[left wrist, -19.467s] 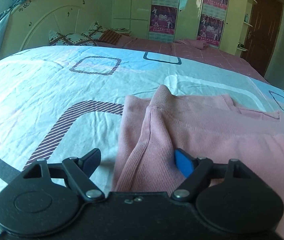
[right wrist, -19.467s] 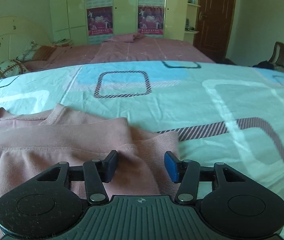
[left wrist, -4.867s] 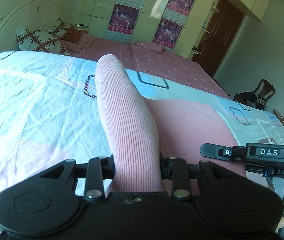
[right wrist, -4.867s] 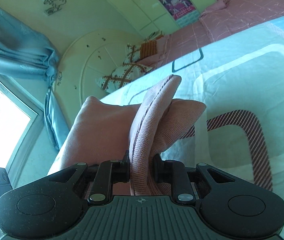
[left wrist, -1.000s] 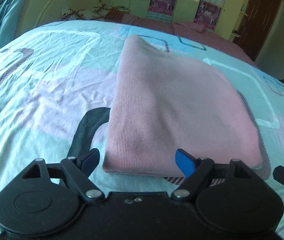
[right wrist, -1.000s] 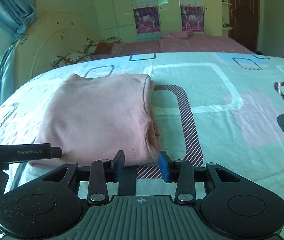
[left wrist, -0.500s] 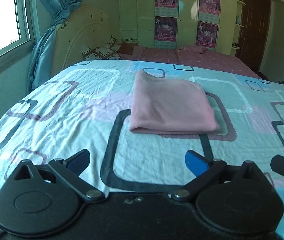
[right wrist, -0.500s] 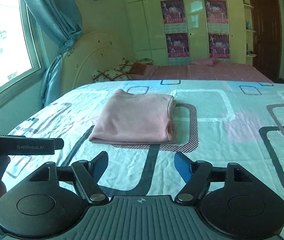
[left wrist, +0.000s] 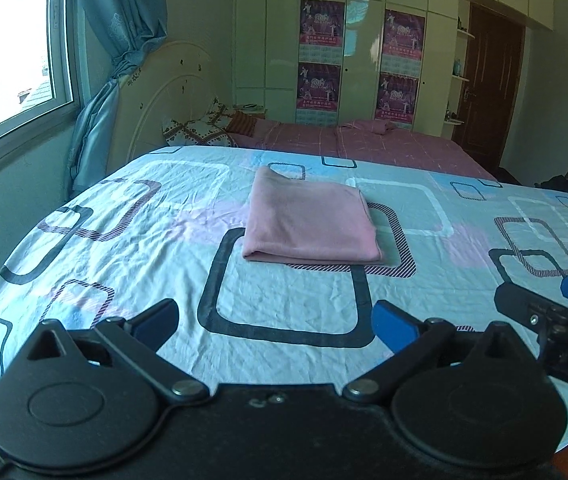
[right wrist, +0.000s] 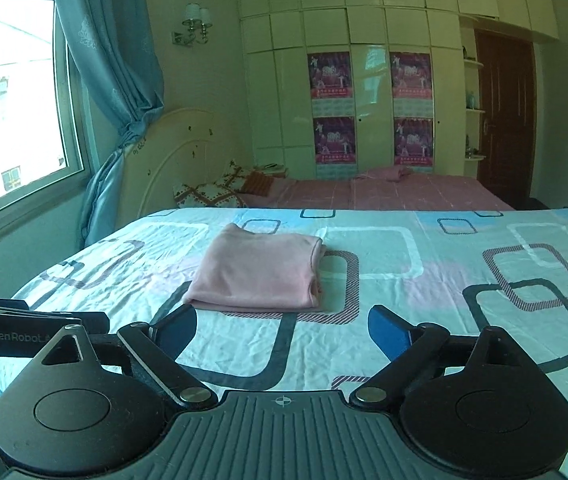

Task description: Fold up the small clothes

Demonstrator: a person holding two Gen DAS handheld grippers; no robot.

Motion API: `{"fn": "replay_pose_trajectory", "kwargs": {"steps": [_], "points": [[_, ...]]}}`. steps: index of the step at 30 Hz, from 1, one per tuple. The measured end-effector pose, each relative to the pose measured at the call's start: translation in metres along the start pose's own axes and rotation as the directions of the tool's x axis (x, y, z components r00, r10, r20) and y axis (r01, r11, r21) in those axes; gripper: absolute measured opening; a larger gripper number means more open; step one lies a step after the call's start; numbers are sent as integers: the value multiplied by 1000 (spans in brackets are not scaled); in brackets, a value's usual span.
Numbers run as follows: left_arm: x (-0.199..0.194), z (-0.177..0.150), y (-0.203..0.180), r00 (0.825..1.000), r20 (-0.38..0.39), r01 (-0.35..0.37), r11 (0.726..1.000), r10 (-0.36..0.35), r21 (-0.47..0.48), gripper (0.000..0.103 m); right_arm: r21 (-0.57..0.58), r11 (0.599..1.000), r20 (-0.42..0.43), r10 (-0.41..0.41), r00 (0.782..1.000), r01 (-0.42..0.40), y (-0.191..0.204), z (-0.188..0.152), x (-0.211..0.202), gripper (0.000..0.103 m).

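Judged from the neat pink garment (left wrist: 310,222) lying flat on the bed (left wrist: 131,256), folded to a compact rectangle with its fold edge nearest the cameras: folding looks done, step in hand a retreat from the finished stack; best done by keeping both tools high and well clear of the cloth, pulling straight away without dragging a finger across the sheet, and leaving the layered edge at the garment's right side undisturbed; worth a glance at that right edge in the right wrist view, where the layers bunch slightly, before calling it finished; any tidy-up likely a light press on top, not a fresh pinch.

Left hand-held gripper (left wrist: 273,322): spread wide, having just been opening, nothing between the pads, only bare sheet below; garment well apart, farther up the bed. Right hand-held gripper (right wrist: 281,330): likewise spread, jaws just been opening further, empty, touching nothing; garment (right wrist: 257,274) ahead, clear of both fingers. Seen at the right edge of the left wrist view, part of the right tool alongside, also off the cloth.
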State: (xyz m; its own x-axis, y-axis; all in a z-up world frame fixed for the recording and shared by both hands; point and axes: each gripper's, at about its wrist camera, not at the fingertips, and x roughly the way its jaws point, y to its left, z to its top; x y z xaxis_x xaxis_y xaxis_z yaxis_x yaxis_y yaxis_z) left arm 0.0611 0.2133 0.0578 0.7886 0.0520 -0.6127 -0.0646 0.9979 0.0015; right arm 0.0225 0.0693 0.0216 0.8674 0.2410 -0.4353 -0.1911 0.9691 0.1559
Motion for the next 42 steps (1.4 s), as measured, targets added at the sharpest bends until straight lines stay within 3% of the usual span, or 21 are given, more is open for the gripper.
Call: {"fn": "replay_pose_trajectory", "kwargs": {"steps": [17, 42], "points": [[-22, -1, -2, 998, 50, -27, 1000, 26, 2, 102, 24, 1000, 5, -20, 1000, 20, -10, -1, -5, 92], [-21, -2, -4, 999, 45, -28, 1000, 28, -3, 102, 19, 1000, 6, -15, 1000, 15, -14, 0, -6, 92]]}}
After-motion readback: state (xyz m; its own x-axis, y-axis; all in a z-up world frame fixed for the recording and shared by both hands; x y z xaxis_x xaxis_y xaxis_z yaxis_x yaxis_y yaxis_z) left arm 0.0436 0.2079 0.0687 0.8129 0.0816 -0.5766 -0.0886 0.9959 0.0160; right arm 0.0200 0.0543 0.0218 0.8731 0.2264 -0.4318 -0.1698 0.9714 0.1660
